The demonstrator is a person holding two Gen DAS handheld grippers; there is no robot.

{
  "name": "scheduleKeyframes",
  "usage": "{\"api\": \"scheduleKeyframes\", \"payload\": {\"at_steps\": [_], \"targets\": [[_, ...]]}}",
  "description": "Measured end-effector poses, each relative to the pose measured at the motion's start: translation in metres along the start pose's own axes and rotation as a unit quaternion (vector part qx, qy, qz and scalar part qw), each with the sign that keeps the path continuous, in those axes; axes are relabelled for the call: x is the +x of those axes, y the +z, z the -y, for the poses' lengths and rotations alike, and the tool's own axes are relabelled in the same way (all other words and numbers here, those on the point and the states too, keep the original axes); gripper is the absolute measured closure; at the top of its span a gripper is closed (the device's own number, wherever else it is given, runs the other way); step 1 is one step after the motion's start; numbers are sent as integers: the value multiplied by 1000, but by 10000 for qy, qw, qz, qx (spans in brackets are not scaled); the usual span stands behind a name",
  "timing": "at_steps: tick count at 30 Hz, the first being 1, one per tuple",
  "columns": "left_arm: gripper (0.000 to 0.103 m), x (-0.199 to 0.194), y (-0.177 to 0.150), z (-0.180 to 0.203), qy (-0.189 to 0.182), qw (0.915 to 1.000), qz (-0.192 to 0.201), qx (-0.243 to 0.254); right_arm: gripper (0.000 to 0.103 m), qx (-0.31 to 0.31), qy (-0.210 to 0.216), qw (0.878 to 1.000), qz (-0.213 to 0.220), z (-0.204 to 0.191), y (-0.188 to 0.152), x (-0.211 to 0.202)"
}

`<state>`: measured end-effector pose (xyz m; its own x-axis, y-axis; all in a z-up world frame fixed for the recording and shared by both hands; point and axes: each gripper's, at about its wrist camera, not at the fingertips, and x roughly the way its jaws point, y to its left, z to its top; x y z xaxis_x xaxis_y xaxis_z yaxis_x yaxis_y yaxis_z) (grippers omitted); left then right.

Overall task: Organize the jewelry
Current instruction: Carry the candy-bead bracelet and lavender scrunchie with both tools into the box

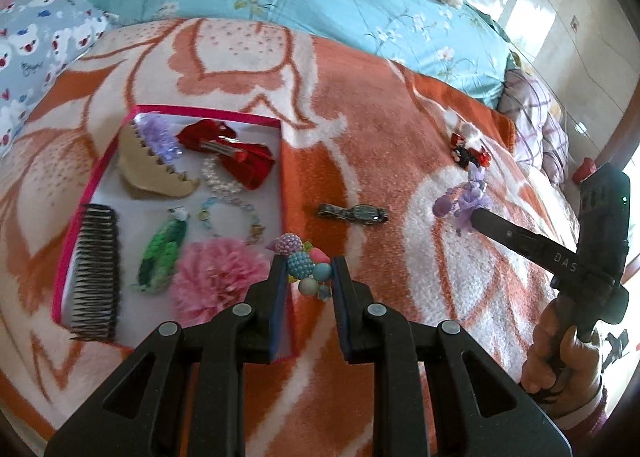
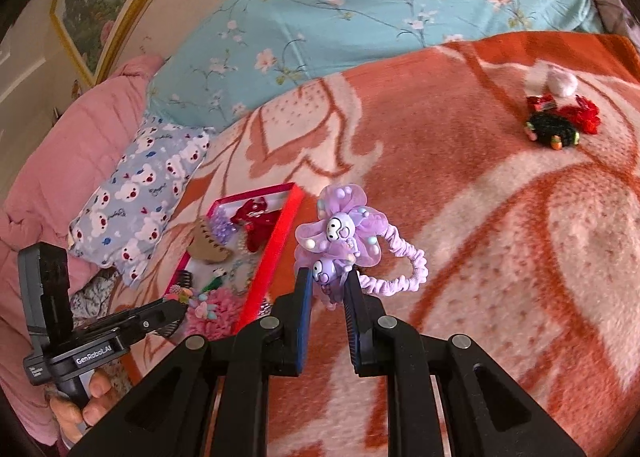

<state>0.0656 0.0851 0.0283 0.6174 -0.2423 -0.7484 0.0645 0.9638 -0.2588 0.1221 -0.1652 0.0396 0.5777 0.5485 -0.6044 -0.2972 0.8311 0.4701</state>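
Clearly, the left gripper [image 1: 308, 271] is closed on the light, knobbly pastel bead cluster [image 1: 305, 261] over the red-rimmed tray [image 1: 282, 161], while the right gripper [image 2: 329, 283] pinches the soft purple flower scrunchie [image 2: 340, 235] by its stiffer centre above the bed.

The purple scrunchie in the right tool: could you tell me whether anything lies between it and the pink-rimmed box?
Only the wristwatch lies on the blanket between the purple scrunchie and the pink-rimmed box; carried in the air, nothing visible blocks it.

orange blanket [image 1: 360, 129], blue floral quilt [image 2: 360, 17], bear-print pillow [image 2: 140, 185]
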Motion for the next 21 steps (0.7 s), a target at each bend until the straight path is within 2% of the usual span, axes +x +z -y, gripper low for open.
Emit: {"api": "scheduleKeyframes", "payload": {"at_steps": [10,21], "targets": [[84,-20,-2,-36,217,9990,201,-327,88,-258,250,9991,-212,-35,-3,18],[84,-26,-2,-67,296,9970,300,-648,88,-544,520,9961,-463,-74,-6,45]]}}
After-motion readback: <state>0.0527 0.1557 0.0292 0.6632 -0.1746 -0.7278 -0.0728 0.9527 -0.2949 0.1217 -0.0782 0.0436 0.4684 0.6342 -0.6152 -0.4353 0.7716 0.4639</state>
